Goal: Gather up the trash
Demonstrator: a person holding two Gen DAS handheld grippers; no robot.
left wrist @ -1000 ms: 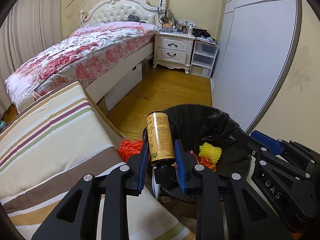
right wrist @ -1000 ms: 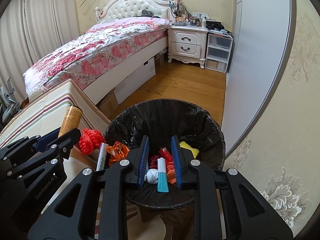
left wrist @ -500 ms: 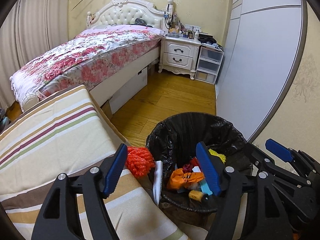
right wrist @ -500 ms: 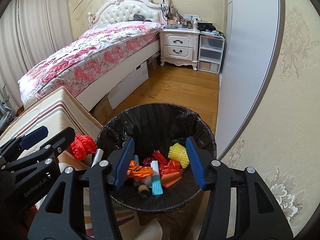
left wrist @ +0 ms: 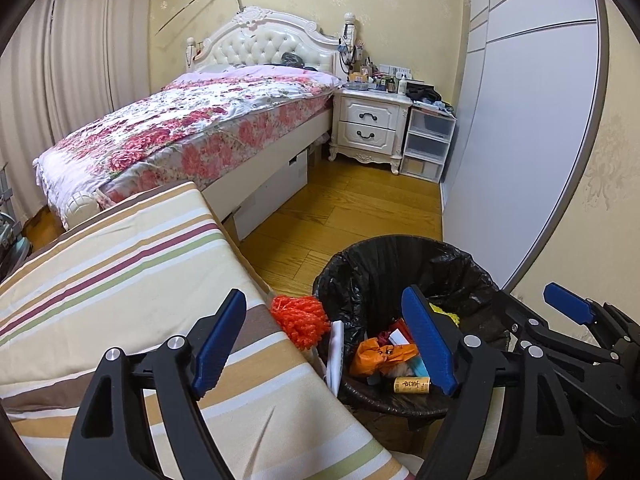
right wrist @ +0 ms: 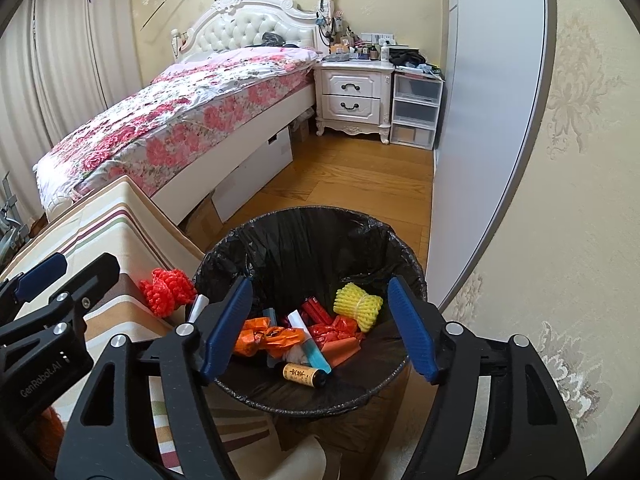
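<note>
The left gripper hung over the near-left rim of the round bin lined with a black plastic bag, its blue-padded jaws opening with nothing held between them. The right gripper hung over the bin's mouth, its jaws also opening and empty; only the trash below showed through the gap.

Inside the bin lay a small gold cylindrical bottle with a black cap on its side at the near edge; the left wrist view showed only its gold end, the rest cut off by a jaw. Beside it were a crumpled orange wrapper, a light-blue tube, red wrappers and a yellow foam net sleeve at the far right. What lay under this pile could not be made out.

Outside the bin, on the striped beige cloth-covered surface to the left, sat a bunched orange-red mesh net, just beside the bin's rim. A white tube-like item stood between that surface and the bin; its lower part was hidden, and its kind could not be told.

Far behind stood a bed with a pink floral cover and a white two-drawer nightstand, the clutter on top too small to identify.
</note>
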